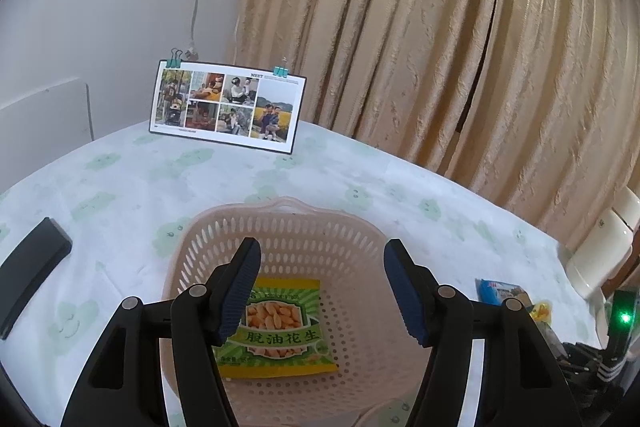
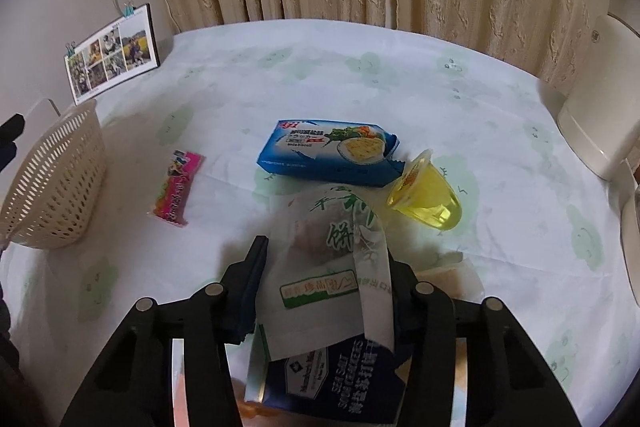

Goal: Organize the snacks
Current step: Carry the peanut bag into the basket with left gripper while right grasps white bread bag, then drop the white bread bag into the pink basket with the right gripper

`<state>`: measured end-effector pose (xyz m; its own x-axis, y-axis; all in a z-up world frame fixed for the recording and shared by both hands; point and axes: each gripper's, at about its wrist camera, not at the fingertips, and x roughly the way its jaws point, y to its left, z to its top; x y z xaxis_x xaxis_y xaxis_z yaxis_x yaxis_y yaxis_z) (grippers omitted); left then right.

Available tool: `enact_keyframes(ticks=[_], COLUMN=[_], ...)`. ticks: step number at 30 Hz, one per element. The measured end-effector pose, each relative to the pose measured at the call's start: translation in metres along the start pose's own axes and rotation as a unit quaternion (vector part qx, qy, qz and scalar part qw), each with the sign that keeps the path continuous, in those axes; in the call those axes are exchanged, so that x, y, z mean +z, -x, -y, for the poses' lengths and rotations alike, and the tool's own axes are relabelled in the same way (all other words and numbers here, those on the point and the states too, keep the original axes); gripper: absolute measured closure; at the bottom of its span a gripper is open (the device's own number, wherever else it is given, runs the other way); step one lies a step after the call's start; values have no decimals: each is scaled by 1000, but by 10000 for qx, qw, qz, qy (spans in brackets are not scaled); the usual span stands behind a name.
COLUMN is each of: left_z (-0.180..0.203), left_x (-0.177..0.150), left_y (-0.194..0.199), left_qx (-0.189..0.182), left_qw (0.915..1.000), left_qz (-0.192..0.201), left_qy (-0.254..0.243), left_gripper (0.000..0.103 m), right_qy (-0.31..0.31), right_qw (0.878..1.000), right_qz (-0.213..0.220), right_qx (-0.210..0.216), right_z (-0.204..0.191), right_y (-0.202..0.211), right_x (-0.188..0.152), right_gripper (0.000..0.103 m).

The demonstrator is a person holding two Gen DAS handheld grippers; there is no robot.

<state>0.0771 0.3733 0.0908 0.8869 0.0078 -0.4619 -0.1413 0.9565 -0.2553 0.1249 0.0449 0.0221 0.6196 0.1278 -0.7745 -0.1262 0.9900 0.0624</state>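
You held the left gripper (image 1: pixel 320 287) spread wide and empty directly above the pink basket (image 1: pixel 288 223), a stance that suited a drop just made or a steadying watch over the collecting point. Inside the basket, flat on its floor, lay the green peanut packet (image 1: pixel 280 327), so the basket was plainly where the snacks belonged.

Your right gripper (image 2: pixel 324 279) pinched a white wrapped cake packet (image 2: pixel 328 259), with the wrapper bent between the fingers; it appeared to be lifted slightly, though I cannot tell whether it was clear of the dark blue cracker pack (image 2: pixel 320 383) beneath it. That grip looked meant for carrying it to the basket, which stood well off to the left of the gripper.

Other snacks waited on the tabletop (image 2: pixel 280 67), all on the far side from the basket: the pink candy bar (image 2: pixel 178 187) nearest it, then the blue biscuit pack (image 2: pixel 328 155), with the yellow jelly cup (image 2: pixel 428 195) just beside that pack.
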Motion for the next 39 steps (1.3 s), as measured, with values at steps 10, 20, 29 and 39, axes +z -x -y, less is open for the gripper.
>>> enact_keyframes(ticks=[10, 20, 29, 39], left_z=[-4, -17, -42, -58], left_x=[1, 8, 16, 20], left_y=[3, 14, 26, 35], left_qx=[53, 302, 688, 760], left_qw=[10000, 9987, 9937, 9899], left_qz=[70, 325, 677, 837], left_qy=[44, 236, 567, 850], left_gripper=[38, 38, 38, 38], right_qy=[-33, 171, 592, 1101], right_qw=[9989, 9948, 9841, 9723], right_qz=[433, 732, 886, 845], right_qx=[201, 682, 1424, 1883], right_z=[-10, -48, -114, -183], right_y=[30, 54, 66, 57], right_x=[-3, 9, 30, 41], right_gripper=[58, 58, 58, 56])
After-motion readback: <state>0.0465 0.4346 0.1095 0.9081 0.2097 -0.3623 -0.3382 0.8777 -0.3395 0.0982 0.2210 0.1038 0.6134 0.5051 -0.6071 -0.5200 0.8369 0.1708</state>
